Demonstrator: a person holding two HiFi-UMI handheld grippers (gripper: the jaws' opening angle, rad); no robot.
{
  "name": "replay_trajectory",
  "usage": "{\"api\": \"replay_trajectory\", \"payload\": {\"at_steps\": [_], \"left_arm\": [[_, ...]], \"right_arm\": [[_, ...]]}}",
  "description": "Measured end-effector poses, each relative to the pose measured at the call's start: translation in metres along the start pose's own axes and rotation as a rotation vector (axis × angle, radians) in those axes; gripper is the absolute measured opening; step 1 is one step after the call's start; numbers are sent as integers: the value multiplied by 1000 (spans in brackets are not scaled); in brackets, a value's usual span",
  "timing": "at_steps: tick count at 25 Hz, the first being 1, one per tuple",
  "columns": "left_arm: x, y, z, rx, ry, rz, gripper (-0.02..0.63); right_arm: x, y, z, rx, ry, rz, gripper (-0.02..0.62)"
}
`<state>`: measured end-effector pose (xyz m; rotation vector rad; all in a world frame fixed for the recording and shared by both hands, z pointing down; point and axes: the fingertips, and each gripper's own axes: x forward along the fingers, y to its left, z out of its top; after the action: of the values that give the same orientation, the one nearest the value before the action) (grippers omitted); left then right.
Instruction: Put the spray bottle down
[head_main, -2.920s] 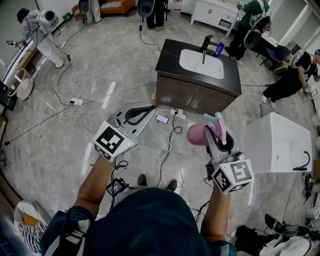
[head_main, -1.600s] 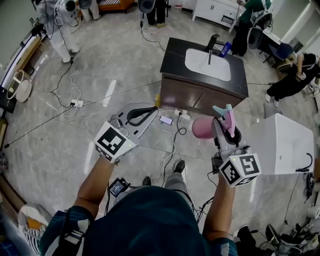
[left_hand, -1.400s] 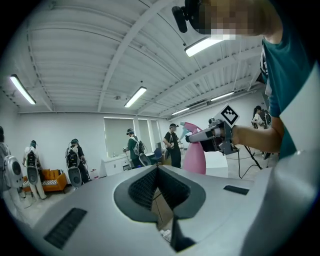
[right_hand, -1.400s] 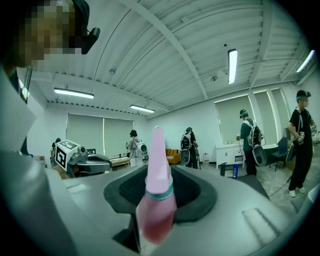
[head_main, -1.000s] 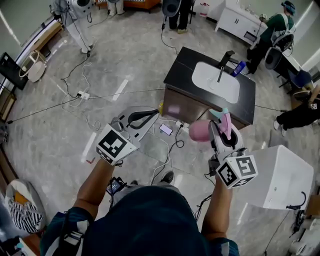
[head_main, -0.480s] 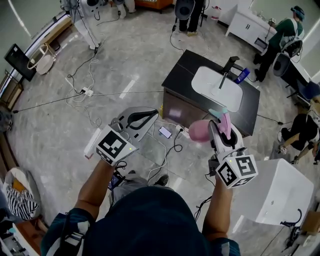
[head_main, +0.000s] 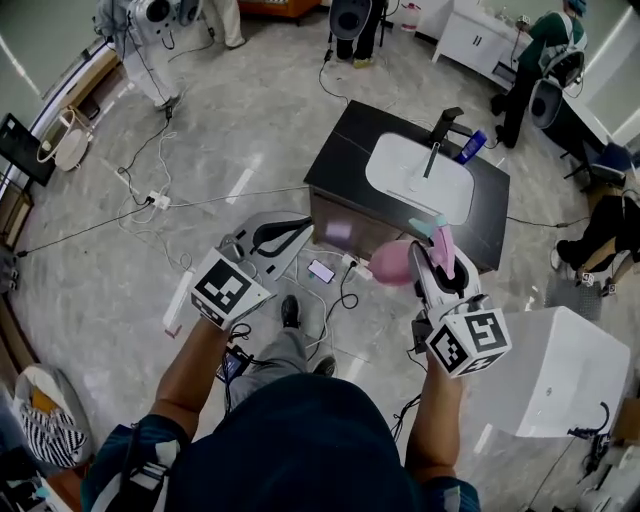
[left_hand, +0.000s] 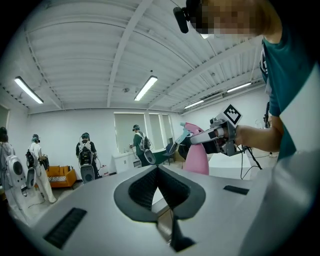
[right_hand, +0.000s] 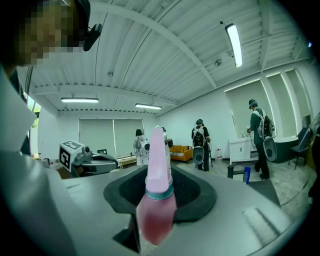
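A pink spray bottle (head_main: 395, 262) with a teal collar hangs over the floor just in front of a dark vanity. My right gripper (head_main: 428, 252) is shut on its neck, and the nozzle points toward the vanity. In the right gripper view the bottle (right_hand: 156, 200) stands upright between the jaws of the right gripper (right_hand: 160, 172). My left gripper (head_main: 303, 222) is at the left at about the same height, shut, with nothing between its pads. In the left gripper view the left gripper (left_hand: 159, 170) is closed to a point, and the bottle (left_hand: 196, 155) and right gripper (left_hand: 215, 137) are off to its right.
The dark vanity counter (head_main: 345, 140) holds a white basin, a black faucet (head_main: 440, 128) and a blue bottle (head_main: 472, 147). A white box-shaped unit (head_main: 560, 370) stands at the right. Cables (head_main: 150, 200) and a phone (head_main: 321, 271) lie on the grey floor. Several people stand at the back.
The person has stepped across the floor, so the vanity now lies closer in front of both grippers. Both grippers travelled along together. The bottle stays gripped and the left jaws stay closed.
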<state>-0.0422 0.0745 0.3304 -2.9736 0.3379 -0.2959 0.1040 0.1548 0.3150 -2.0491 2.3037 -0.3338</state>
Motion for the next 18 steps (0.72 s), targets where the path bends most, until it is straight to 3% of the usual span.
{"api": "replay_trajectory", "payload": {"at_steps": [10, 18], "left_arm": [[85, 91, 7, 17, -38, -135, 5], [134, 162, 2, 33, -46, -200, 5]], "right_arm": [[79, -53, 16, 14, 3, -134, 147], [148, -84, 23, 30, -8, -199, 147]]}}
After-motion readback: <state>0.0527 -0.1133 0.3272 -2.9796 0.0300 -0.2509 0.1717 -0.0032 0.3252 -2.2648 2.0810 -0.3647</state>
